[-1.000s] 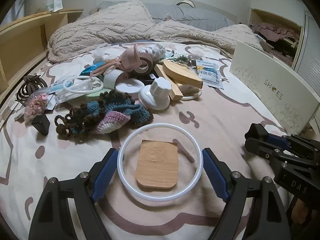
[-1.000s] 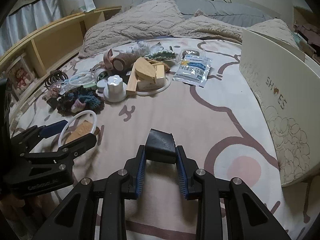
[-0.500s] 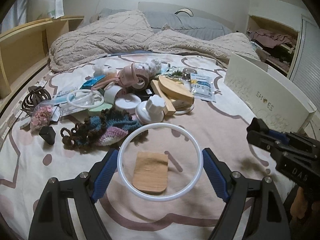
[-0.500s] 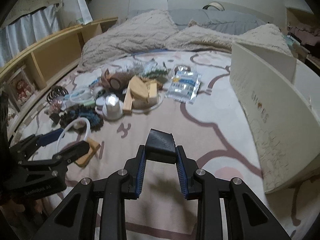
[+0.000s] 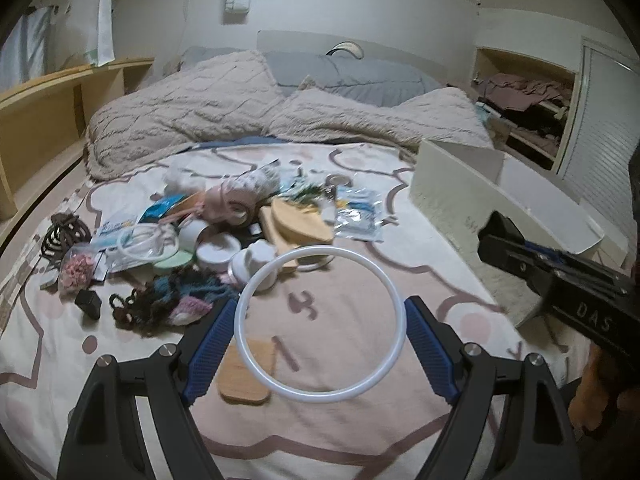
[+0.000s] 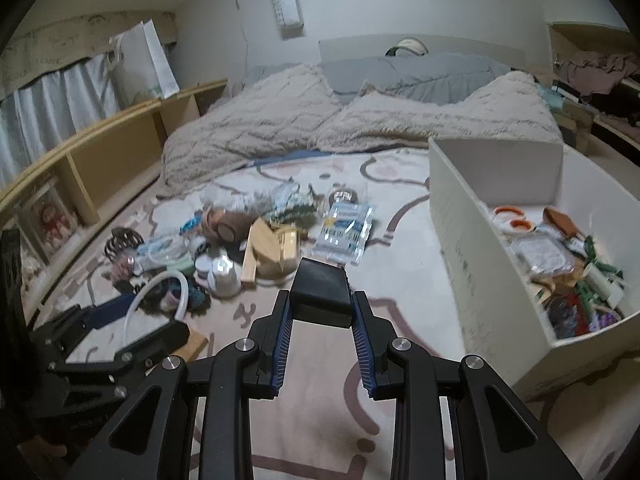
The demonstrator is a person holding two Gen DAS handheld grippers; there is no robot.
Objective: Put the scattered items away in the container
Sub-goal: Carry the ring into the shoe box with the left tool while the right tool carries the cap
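My left gripper (image 5: 320,328) is shut on a white ring (image 5: 394,308) and holds it in the air above the bedspread; the ring also shows in the right wrist view (image 6: 138,300). My right gripper (image 6: 320,316) is shut on a small black block (image 6: 320,294), also lifted. The white box (image 6: 460,236), the container, stands at the right with several items inside; in the left wrist view (image 5: 460,196) it is right of the ring. A pile of scattered items (image 5: 224,224) lies on the bed to the left.
A wooden tile (image 5: 248,376) lies on the bedspread below the ring. A crocheted piece (image 5: 176,296), a white cap (image 5: 256,264), wooden pieces (image 5: 296,224), a foil packet (image 5: 358,216) and a black hair claw (image 5: 64,232) lie in the pile. Blankets (image 5: 280,120) are heaped behind. Wooden shelves (image 5: 40,120) run along the left.
Both grippers have risen, each with its item, and swung right toward the white box. The wooden tile stayed on the bedspread. The box's inside has come into the right wrist view.
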